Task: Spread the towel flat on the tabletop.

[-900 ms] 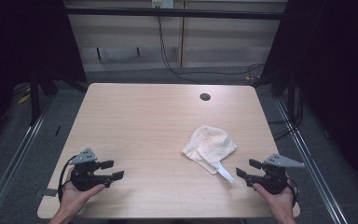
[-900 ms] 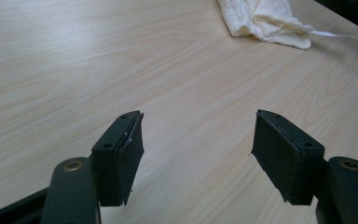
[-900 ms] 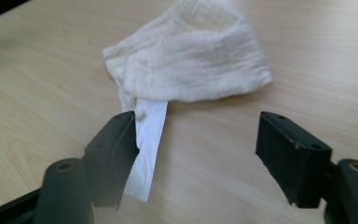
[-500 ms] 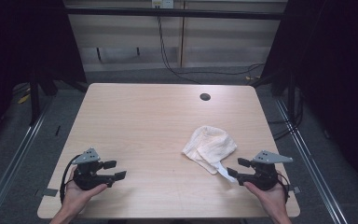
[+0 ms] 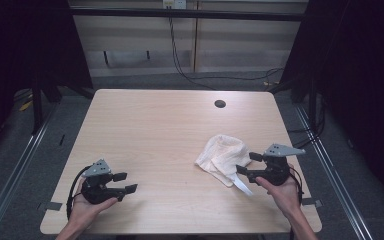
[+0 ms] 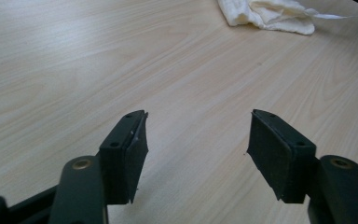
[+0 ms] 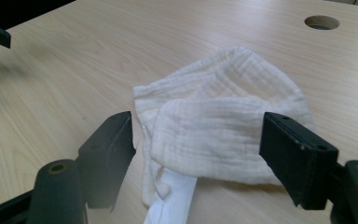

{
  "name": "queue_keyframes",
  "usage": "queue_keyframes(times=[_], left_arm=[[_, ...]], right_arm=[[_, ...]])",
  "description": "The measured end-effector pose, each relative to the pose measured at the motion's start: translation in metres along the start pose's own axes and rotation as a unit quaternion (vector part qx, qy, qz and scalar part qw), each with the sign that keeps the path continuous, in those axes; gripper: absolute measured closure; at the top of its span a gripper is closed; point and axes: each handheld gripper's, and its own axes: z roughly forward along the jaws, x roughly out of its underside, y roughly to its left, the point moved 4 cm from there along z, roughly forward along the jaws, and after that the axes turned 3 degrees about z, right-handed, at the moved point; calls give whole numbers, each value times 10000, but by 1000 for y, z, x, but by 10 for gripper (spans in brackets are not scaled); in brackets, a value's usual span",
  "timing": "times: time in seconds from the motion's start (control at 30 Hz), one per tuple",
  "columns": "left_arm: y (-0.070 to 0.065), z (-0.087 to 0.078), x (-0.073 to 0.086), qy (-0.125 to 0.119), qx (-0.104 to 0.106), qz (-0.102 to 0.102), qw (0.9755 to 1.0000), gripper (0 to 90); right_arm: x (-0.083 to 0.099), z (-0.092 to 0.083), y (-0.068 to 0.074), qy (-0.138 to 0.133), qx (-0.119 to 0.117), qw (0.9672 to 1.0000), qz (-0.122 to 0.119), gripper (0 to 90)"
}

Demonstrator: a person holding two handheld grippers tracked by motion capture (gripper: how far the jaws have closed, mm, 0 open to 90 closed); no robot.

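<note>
White muslin cloth (image 5: 223, 156) lies crumpled near the desk's (image 5: 155, 130) right edge, toward the near side. The right hand-held gripper (image 5: 246, 164) has closed in on it, jaws wide and straddling the near folds, gripping nothing; the approach looks finished. Next it should sink and pinch a fold. The left hand-held gripper (image 5: 125, 183) hovers open and empty by the near left corner.

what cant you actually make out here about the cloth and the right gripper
- Whether the right gripper touches the cloth: its open jaws flank the cloth; the right gripper view leaves contact unclear.
- The cloth's white tag: cut off by that view's bottom edge; any print too small in the high view.
- The cloth's underside: hidden by its own folds.
</note>
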Motion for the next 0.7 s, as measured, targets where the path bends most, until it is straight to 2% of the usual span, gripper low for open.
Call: queue_keyframes(times=[0.07,0.13,0.27,0.3,0.4,0.43,0.57,0.7], left_arm=[[-1,-1,0,6,4,35,10000,296],[-3,-3,-1,-102,152,26,9998,292],[-3,-2,0,-72,166,49,9998,306],[-2,0,0,-30,115,79,9999,315],[-2,3,0,27,81,74,9999,326],[-3,4,0,55,61,60,9999,329],[-9,6,-3,14,139,151,9998,330],[-10,5,-3,22,138,171,9998,331]], right_arm=[[-4,4,-3,45,-3,10000,-17,279],[-8,7,-7,37,39,10000,58,281],[-12,12,-11,153,-60,9999,42,282],[-16,15,-15,147,-100,9998,25,281],[-20,15,-18,199,-49,9998,-1,262],[-22,15,-20,149,-57,9999,59,262],[-23,20,-28,260,-104,9996,91,263],[-25,21,-30,254,-190,9995,78,281]])
